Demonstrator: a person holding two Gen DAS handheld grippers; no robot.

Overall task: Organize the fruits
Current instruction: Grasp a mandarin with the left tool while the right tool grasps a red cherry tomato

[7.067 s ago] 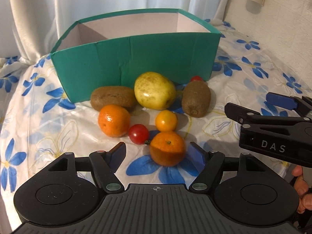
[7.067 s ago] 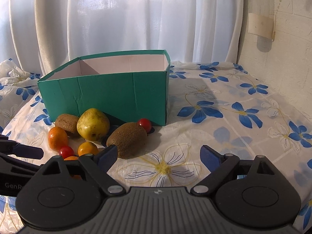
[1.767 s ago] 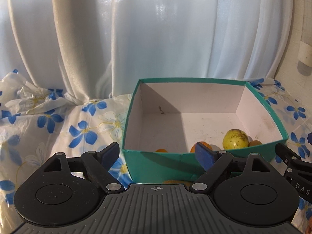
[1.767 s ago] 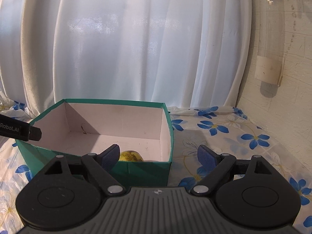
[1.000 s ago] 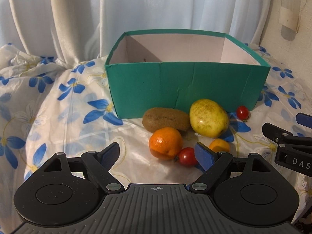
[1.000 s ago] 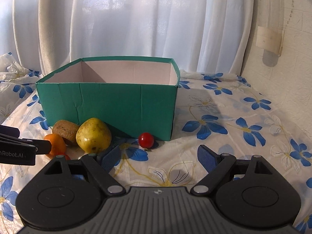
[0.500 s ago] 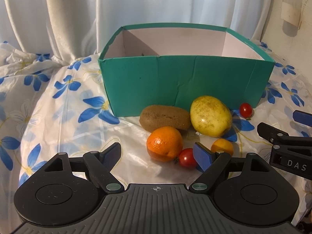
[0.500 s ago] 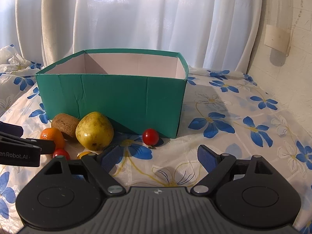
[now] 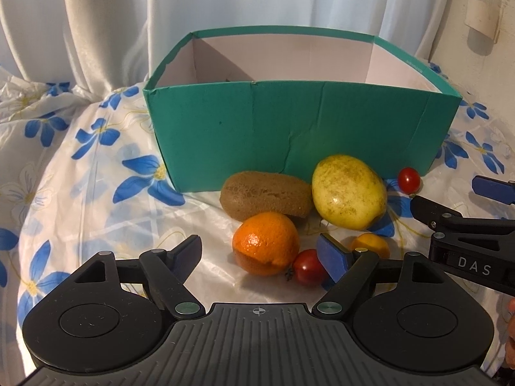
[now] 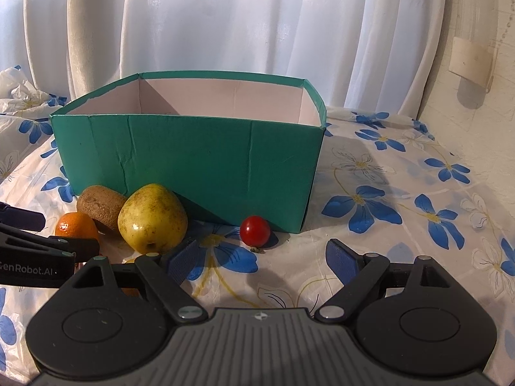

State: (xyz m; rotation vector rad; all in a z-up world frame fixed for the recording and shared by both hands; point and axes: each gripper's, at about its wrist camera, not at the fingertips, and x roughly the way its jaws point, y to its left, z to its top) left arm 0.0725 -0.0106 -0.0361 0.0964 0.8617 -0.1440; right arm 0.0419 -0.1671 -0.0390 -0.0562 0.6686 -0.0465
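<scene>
An open teal cardboard box with a pale inside stands on a white tablecloth printed with blue flowers, in front of a white curtain. All the fruit seen lies outside the box, at its near wall. In the left wrist view a brown fuzzy kiwi touches that wall, with a yellow-green speckled pear just beside it at 3 o'clock. A round orange mandarin sits at 6 o'clock of the kiwi, a red cherry tomato just beside the mandarin at 4 o'clock, and a small orange-yellow tomato near the pear at 6 o'clock. A second red cherry tomato lies apart by the box's right corner.

The left gripper hangs low with its jaws spread wide, the mandarin between them, untouched. The right gripper is also wide apart and holds nothing, pointing at the second cherry tomato.
</scene>
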